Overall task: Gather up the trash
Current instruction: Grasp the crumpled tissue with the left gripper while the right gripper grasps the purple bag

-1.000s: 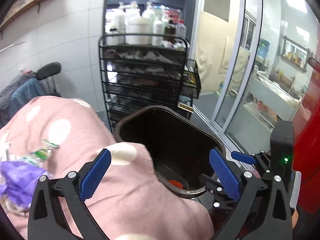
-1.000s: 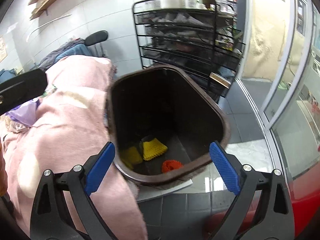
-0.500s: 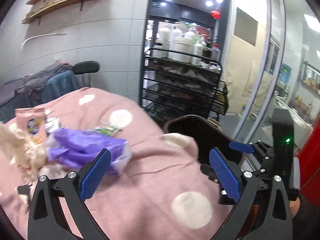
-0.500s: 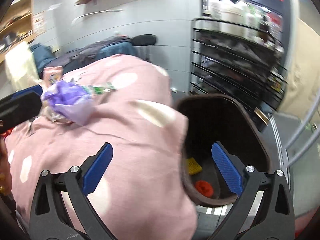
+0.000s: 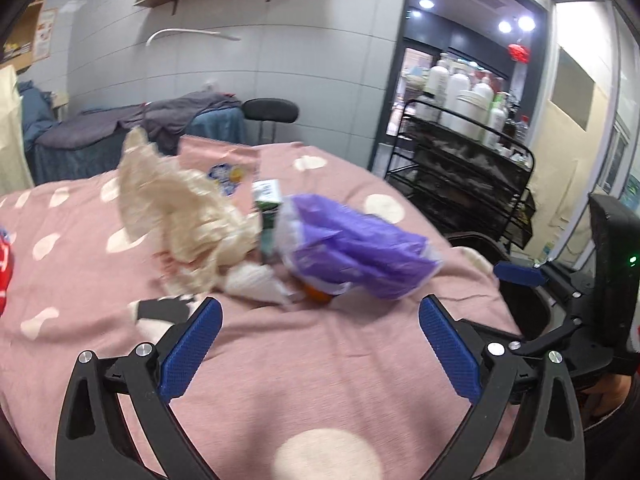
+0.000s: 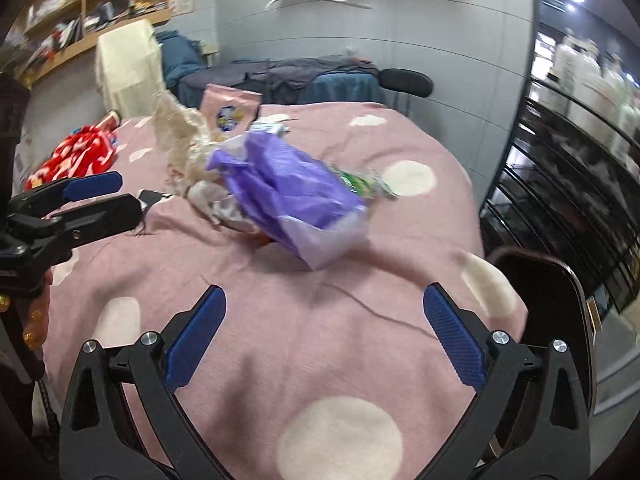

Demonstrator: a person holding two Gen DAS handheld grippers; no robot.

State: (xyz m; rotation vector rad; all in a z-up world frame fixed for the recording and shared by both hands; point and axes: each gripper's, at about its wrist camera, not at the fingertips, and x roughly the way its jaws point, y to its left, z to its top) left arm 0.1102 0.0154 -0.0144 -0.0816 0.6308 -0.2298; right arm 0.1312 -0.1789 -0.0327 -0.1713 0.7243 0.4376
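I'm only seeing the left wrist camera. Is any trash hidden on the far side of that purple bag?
Observer: Yes. The right wrist view shows a crinkled green wrapper lying against the purple bag, on the side towards the wire rack.
Operator: Is the right gripper free?
Observer: The right gripper is wide open and empty, over bare pink blanket short of the bag.
Operator: Anything further left on the bed?
Observer: A red patterned bundle lies at the blanket's far left edge, beyond the cream paper.
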